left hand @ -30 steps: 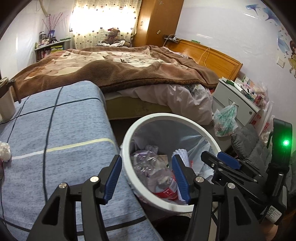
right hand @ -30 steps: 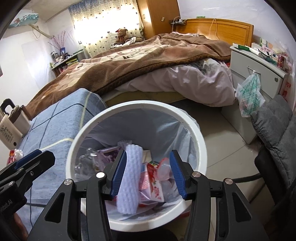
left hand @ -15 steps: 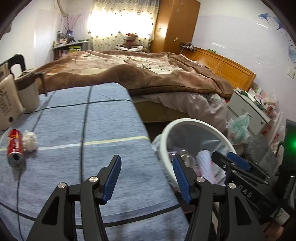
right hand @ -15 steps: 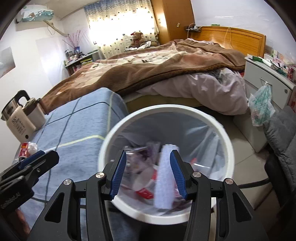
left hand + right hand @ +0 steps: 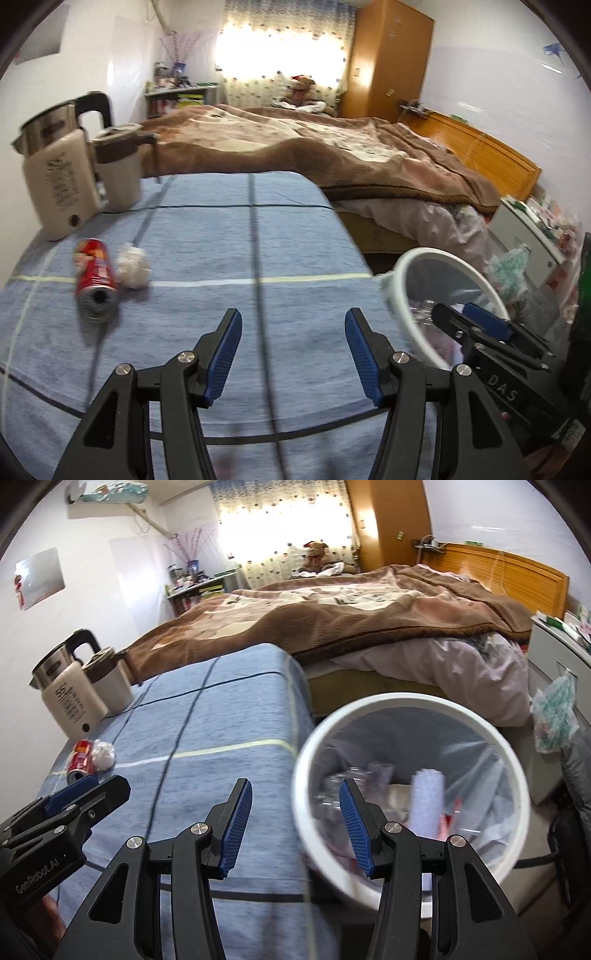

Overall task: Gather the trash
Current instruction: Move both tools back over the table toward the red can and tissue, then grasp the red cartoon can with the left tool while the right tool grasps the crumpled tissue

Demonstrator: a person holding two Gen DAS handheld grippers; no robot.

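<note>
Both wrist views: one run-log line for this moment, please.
left tool open, empty | right tool open, empty | can, tissue wad on table | bin beside table

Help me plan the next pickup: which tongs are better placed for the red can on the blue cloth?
Left. The left tongs are open over the cloth, nearer the red can and white wad. The right tongs are open beside the bin, farther away.

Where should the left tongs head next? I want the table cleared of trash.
Probably forward and left toward the red can, which lies on its side beside the crumpled tissue. The left tongs are open and empty.
</note>
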